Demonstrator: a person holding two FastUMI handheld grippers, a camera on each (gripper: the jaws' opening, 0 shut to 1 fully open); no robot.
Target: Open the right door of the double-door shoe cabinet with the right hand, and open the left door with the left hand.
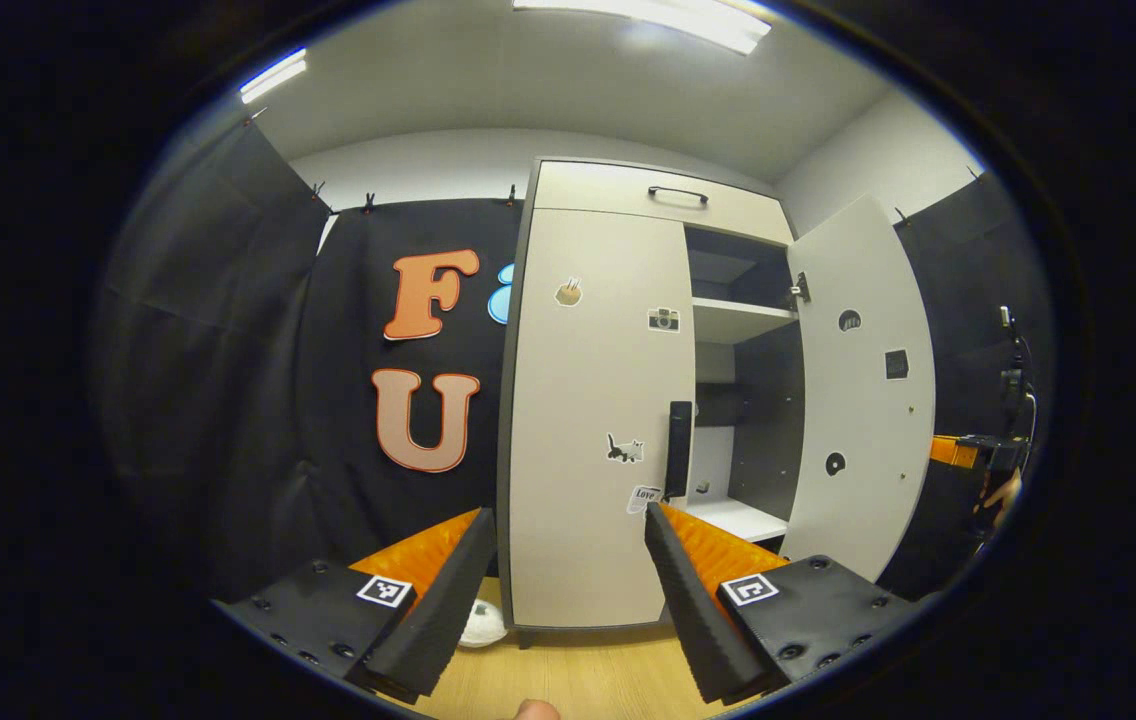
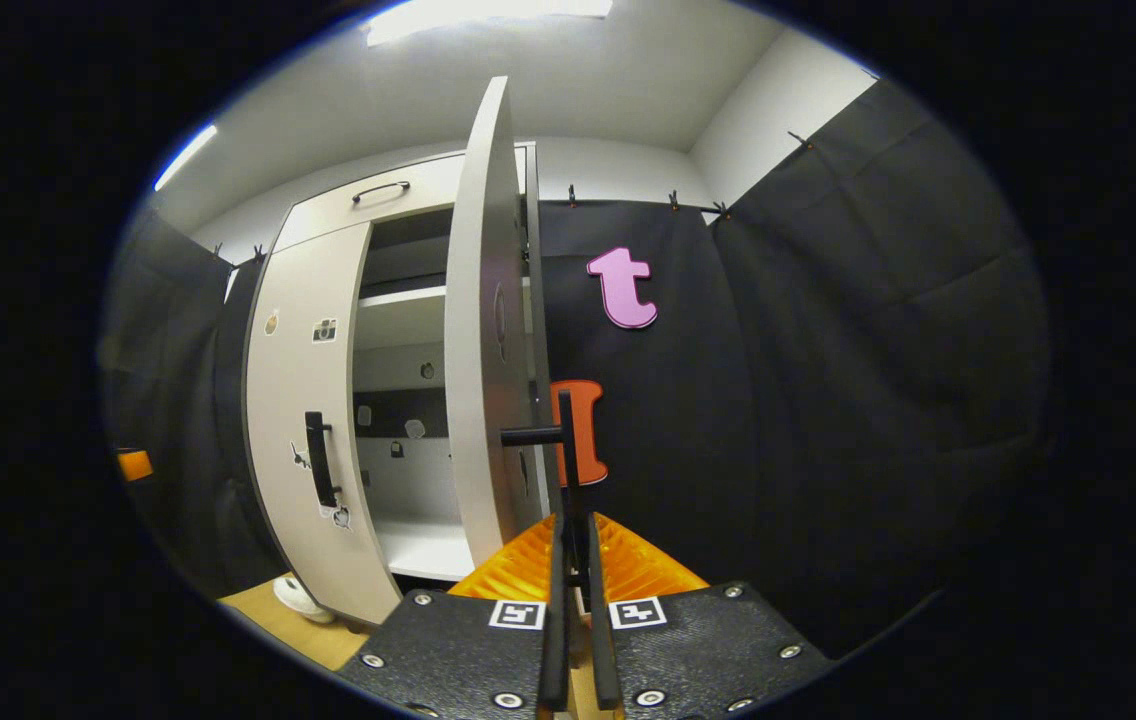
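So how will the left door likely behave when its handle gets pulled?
The left door looks like a stiff flat panel, so it should probably swing on its hinges rather than flex. Its bar handle stands off the face, likely giving the open left gripper a firm hold.

Left door [image 1: 593,420] shut, right door [image 1: 863,400] swung open beside it; shelves [image 1: 736,318] inside

The white object [image 1: 481,624] on the floor sat half hidden behind the left gripper's finger [image 1: 438,600], too small to identify
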